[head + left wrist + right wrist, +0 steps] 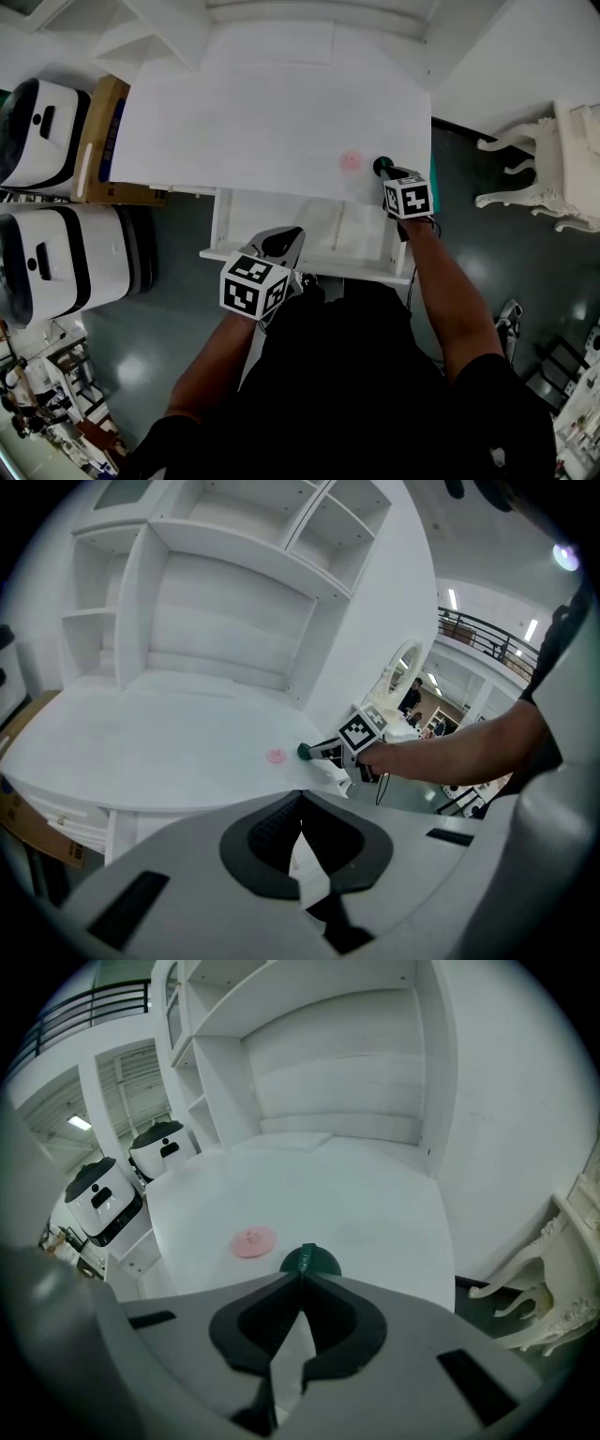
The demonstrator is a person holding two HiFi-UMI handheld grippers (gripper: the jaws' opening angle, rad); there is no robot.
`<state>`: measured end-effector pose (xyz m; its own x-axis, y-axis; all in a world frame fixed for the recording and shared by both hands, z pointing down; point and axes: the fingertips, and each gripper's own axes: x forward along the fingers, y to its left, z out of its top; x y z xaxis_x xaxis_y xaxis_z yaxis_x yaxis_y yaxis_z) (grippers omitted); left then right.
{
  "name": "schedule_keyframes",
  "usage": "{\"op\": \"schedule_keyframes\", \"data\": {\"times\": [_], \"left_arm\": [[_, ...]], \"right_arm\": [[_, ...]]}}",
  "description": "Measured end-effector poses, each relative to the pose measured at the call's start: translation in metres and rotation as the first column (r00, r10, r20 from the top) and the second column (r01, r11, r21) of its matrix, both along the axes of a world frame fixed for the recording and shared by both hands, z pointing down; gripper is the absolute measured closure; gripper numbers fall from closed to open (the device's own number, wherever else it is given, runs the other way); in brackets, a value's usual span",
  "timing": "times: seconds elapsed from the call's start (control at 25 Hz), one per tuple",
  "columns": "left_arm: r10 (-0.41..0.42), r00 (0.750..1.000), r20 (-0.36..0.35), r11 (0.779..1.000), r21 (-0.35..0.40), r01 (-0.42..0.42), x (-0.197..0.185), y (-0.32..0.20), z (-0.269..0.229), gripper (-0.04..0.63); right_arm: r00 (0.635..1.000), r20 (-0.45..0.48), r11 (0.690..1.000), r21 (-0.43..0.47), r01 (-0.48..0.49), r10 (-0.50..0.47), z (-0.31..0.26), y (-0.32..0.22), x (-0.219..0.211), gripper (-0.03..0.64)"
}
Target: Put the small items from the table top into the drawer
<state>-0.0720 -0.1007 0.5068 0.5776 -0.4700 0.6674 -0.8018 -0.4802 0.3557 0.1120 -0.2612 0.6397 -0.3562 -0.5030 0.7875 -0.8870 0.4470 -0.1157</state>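
The right gripper [299, 1288] pinches the dark green round disc [314, 1260] only at its jaw tips, so it may slip. The left gripper [300, 810] is closed, empty.

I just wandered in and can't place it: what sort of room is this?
Probably a big indoor hall staged like a home, not a real home: a white desk with shelves and an open drawer, carved white furniture, and a balcony railing under strip lights.
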Motion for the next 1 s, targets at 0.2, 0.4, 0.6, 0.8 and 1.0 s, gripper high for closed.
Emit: {"op": "schedule_keyframes", "data": {"times": [0.2, 0.4, 0.6, 0.8, 1.0], "left_arm": [[0.01, 1.0, -0.002, 1.0, 0.009, -0.01, 0.001, 0.002, -0.002, 0.591], [0.032, 0.999, -0.008, 0.999, 0.023, -0.031, 0.002, 0.001, -0.004, 0.592], [0.046, 0.999, 0.011, 0.998, 0.046, -0.046, 0.003, 0.001, -0.005, 0.592], [0.085, 0.996, 0.038, 0.994, 0.06, -0.088, 0.005, 0.004, -0.001, 0.592], [0.097, 0.995, 0.033, 0.994, 0.056, -0.099, 0.005, 0.008, -0.001, 0.591]], "right_arm": [[1.0, 0.01, 0.999, 0.029, 0.021, -0.021, -0.013, 0.006, -0.005, 0.583], [0.999, 0.03, 0.998, 0.053, 0.014, -0.015, -0.026, 0.016, -0.009, 0.583], [0.998, 0.056, 0.997, 0.081, 0.019, -0.024, -0.04, 0.032, -0.014, 0.582], [0.996, 0.063, 0.993, 0.098, 0.063, -0.069, -0.05, 0.064, -0.02, 0.583], [0.978, 0.079, 0.979, 0.08, 0.185, -0.192, -0.044, 0.112, -0.036, 0.581]]}}
